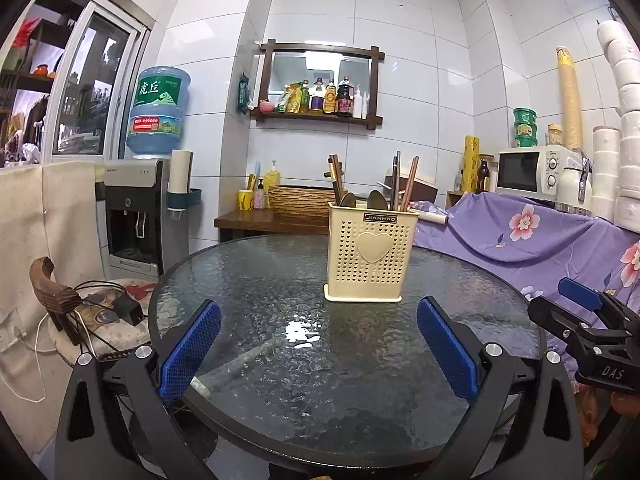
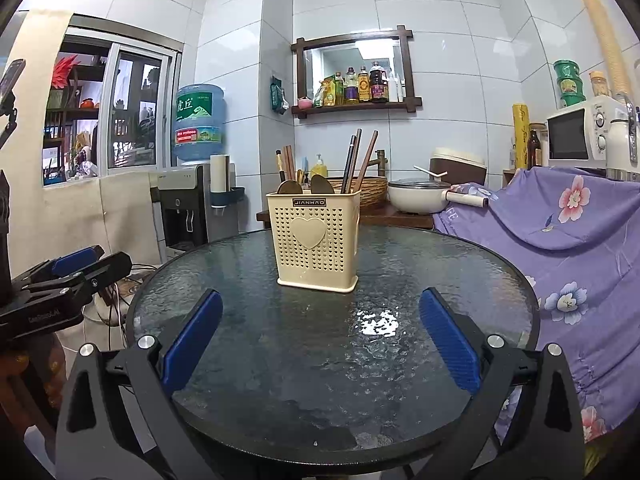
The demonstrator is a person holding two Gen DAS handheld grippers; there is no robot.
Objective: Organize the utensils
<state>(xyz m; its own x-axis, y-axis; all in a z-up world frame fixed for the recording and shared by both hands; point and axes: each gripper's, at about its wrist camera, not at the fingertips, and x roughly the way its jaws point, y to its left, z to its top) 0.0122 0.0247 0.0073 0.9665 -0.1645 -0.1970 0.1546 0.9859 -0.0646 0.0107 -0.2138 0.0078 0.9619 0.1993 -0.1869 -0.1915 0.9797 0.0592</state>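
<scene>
A cream perforated utensil holder with a heart on its front stands upright on the round glass table. Brown chopsticks and two spoon bowls stick out of its top. My left gripper hovers open over the table's near edge, nothing between its blue pads. My right gripper is likewise open and empty, short of the holder. Each gripper shows in the other's view, the right gripper at the right edge and the left gripper at the left edge.
A purple flowered cloth covers furniture right of the table. A water dispenser stands at left, a stool with cables beside it. Behind are a wooden side table with a basket, a white pot and a microwave.
</scene>
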